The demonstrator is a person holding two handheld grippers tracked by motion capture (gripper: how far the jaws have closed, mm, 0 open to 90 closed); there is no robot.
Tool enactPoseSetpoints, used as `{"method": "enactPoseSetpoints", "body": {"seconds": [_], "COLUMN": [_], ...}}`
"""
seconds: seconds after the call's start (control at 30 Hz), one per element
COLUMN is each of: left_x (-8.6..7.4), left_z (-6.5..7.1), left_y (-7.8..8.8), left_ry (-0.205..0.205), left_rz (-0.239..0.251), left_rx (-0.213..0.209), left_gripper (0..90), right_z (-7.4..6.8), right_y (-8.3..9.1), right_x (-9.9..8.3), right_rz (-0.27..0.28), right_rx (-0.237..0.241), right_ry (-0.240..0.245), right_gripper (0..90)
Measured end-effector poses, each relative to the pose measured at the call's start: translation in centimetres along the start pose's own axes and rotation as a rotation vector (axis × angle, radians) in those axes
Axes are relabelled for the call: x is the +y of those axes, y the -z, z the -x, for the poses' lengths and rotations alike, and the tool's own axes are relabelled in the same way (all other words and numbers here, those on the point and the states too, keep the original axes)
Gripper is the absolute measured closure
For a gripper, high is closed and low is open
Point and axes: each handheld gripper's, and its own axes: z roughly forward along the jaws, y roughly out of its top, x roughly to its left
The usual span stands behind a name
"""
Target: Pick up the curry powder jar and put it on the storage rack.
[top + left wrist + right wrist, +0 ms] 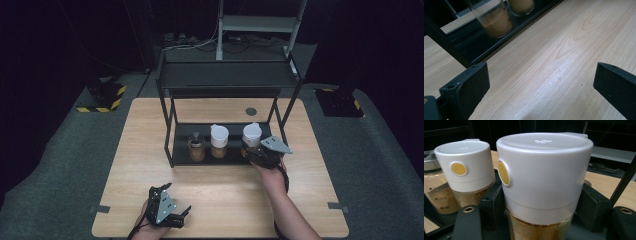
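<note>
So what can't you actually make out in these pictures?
- High view: the right gripper covers the lower part of the white-lidded jar it grips, so the contact is hidden.
- Right gripper view: that jar's base is cut off by the bottom edge.
- Left gripper view: the tops of the two jars are cut off by the top edge.
- High view: jar labels are too small to read.
</note>
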Motion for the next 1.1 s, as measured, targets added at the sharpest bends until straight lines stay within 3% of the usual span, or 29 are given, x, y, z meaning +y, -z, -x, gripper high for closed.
{"method": "enactPoseSetpoints", "body": {"seconds": [0.67, 1.1], "left_x": [-0.1, -0.2], "left_z": [-0.1, -0.2], "left_y": [0.1, 0.1], "left_ry": [0.006, 0.009], "left_rz": [0.006, 0.008], "left_rx": [-0.005, -0.006], "left_gripper": [0.9, 0.9], "right_z": [-0.4, -0.4], "right_y": [-2.1, -2.4], "right_x": [-0.3, -1.0], "right_rz": [-0.026, -0.023], "right_rx": [-0.028, -0.024], "right_ry": [-0.023, -0.032], "right_gripper": [30.3, 30.2]}}
